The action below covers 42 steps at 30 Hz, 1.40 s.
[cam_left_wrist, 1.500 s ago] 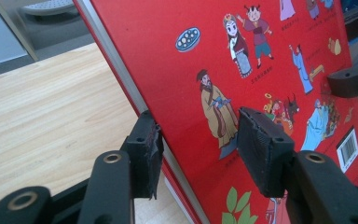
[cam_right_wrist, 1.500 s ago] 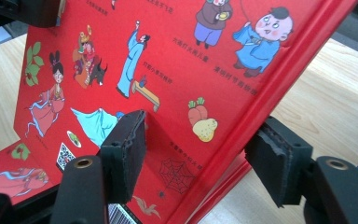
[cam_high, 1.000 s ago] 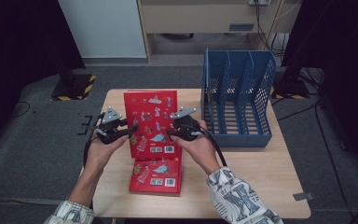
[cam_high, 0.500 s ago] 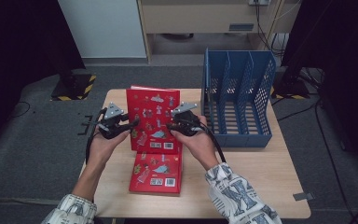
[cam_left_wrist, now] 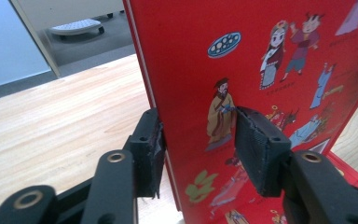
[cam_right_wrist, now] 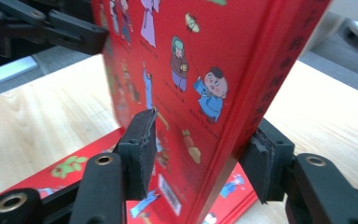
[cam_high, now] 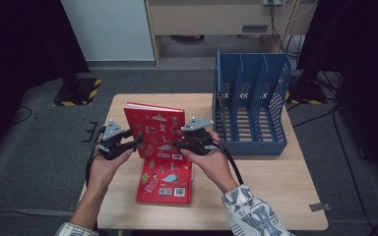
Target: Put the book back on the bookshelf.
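Note:
Both grippers hold a red picture book (cam_high: 155, 130) upright over a second red book (cam_high: 165, 182) that lies flat on the wooden table (cam_high: 275, 182). My left gripper (cam_high: 137, 141) is at the book's left edge. In the left gripper view its pads sit on both faces of the book (cam_left_wrist: 270, 46); the left gripper (cam_left_wrist: 198, 140) has just been opening slightly, with the book still between its jaws. My right gripper (cam_high: 177, 143) is shut across the spine side. In the right gripper view the right gripper (cam_right_wrist: 200, 144) clamps the book (cam_right_wrist: 191, 56), with the flat book (cam_right_wrist: 74, 170) below.
A blue slotted file holder (cam_high: 251, 108) stands at the table's back right, close beside the right hand. The left gripper (cam_right_wrist: 51, 28) is in the upper left of the right gripper view. Bare table lies left of the books and in front of the holder.
The held book has been tipped up from a low lean to nearly upright. Both hands have shifted slightly with it. The flat book has not moved.

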Each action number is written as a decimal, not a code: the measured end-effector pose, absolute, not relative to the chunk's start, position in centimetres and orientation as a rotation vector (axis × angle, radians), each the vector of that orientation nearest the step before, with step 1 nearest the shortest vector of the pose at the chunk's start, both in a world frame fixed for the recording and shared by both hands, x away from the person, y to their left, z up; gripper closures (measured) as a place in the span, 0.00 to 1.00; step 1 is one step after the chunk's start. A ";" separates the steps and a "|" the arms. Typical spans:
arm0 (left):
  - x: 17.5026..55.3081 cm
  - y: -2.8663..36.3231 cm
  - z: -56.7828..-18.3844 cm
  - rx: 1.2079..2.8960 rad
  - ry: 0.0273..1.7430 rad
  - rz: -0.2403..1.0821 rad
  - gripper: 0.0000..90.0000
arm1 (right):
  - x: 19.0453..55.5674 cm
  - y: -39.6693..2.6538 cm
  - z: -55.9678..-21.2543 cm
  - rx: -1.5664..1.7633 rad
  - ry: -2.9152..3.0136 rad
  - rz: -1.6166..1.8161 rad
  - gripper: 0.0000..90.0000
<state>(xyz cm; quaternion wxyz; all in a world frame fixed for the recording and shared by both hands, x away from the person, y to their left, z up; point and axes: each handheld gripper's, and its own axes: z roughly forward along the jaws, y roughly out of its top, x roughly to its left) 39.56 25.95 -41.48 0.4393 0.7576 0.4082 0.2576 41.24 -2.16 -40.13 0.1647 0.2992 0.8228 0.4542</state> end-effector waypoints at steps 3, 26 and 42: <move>39.5 25.9 -41.6 1.871 1.012 0.641 0.53 | 40.6 -2.1 -40.1 0.834 2.349 1.314 0.53; 39.5 26.1 -43.4 1.829 0.998 0.593 0.28 | 38.3 -0.6 -39.9 0.717 2.375 1.406 0.33; 39.4 26.1 -44.2 1.810 1.034 0.573 0.25 | 39.5 -0.4 -39.1 0.728 2.327 1.455 0.34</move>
